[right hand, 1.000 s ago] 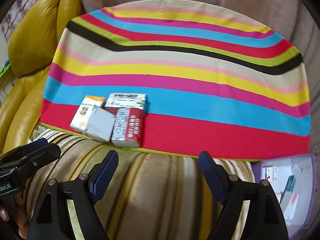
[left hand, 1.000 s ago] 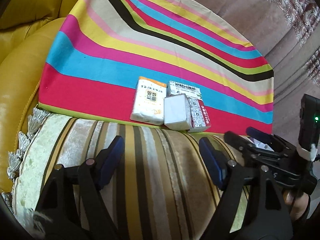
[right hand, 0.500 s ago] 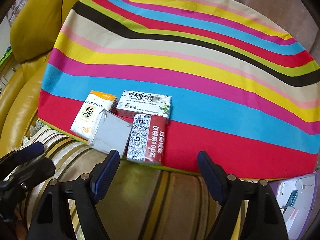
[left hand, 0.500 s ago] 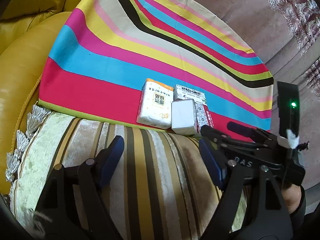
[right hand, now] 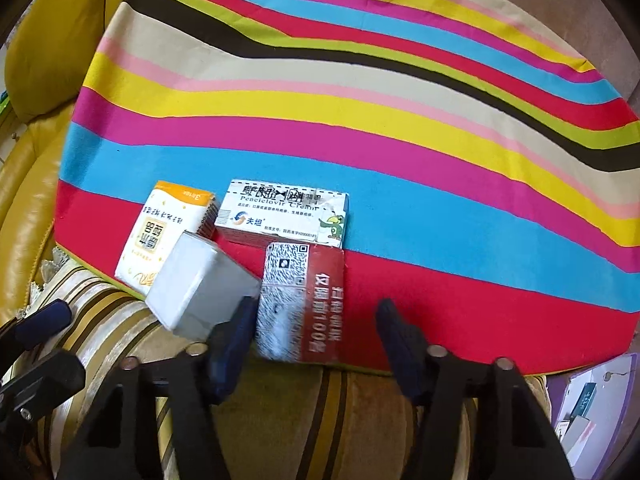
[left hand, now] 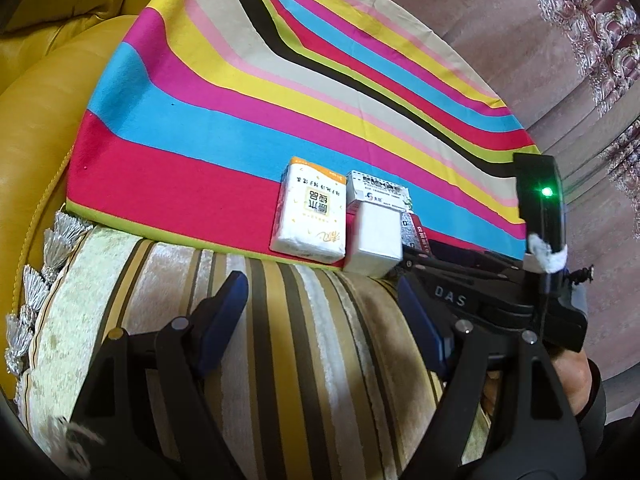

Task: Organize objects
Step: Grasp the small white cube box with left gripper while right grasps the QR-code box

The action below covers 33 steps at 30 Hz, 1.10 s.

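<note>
Box [left hand: 414, 232] half hidden behind gripper [left hand: 416, 258]

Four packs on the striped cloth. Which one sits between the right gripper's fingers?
The red pack with the QR code. The right gripper is closing around its near end; the plain white box lies just outside the left finger, and the other two packs lie farther back.

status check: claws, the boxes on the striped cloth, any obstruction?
Left claw open, empty. Right claw closing around red-and-silver flat box, pads not yet pressing. Plain white box crowds its left finger.
</note>
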Tool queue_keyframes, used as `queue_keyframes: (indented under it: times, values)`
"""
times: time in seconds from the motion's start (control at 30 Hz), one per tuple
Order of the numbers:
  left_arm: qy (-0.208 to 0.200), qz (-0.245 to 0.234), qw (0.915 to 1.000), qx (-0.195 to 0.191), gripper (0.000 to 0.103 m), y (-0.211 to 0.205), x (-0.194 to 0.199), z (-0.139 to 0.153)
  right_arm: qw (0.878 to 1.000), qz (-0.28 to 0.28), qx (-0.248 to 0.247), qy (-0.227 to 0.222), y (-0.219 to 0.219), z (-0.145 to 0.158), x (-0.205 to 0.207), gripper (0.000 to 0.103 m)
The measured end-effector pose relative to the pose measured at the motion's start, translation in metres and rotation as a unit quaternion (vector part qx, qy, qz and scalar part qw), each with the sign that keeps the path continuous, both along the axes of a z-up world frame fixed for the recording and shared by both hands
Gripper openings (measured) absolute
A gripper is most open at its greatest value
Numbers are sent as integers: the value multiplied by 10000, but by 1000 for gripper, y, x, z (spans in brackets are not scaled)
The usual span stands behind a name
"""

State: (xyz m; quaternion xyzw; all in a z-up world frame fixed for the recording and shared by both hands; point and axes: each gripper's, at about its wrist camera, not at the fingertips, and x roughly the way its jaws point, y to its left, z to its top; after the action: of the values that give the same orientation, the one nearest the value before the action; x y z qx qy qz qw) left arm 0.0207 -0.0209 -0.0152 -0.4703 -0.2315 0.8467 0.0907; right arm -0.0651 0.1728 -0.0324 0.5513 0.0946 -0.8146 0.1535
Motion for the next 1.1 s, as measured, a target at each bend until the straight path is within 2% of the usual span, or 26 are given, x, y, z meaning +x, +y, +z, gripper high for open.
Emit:
queue_keyframes:
  times: [0.07, 0.23, 0.43, 0.67, 0.73, 0.87, 0.93, 1.1]
  values:
    - [-6, -46, 10000, 4, 80, 1, -2, 0, 9999, -50, -13, -118, 3, -4, -3, 44]
    - [-6, -214, 9998, -61, 80, 13, -8, 2, 9998, -127, -98, -150, 8, -5, -3, 44]
    - [20, -633, 9968, -489, 78, 44, -22, 8, 9993, -371, -50, -23, 30, 2, 1, 43]
    - [-118, -1005, 9910, -875, 71, 74, -44, 4, 9969, -762, -199, 87, 69, 9, 10, 43]
    - [-211, -1063, 9886, -1047, 68, 81, -50, 0, 9960, -854, -176, 185, 79, 13, 15, 43]
    - [-365, -1170, 9843, -1273, 55, 90, -58, -8, 9938, -1045, -145, 349, 102, 19, 21, 43]
    - [-453, -1188, 9830, -1321, 43, 93, -62, -12, 9926, -1143, -164, 389, 112, 22, 20, 43]
    - [-329, -1182, 9821, -1430, 39, 100, -63, -7, 9887, -1412, -287, 421, 141, 25, 27, 43]
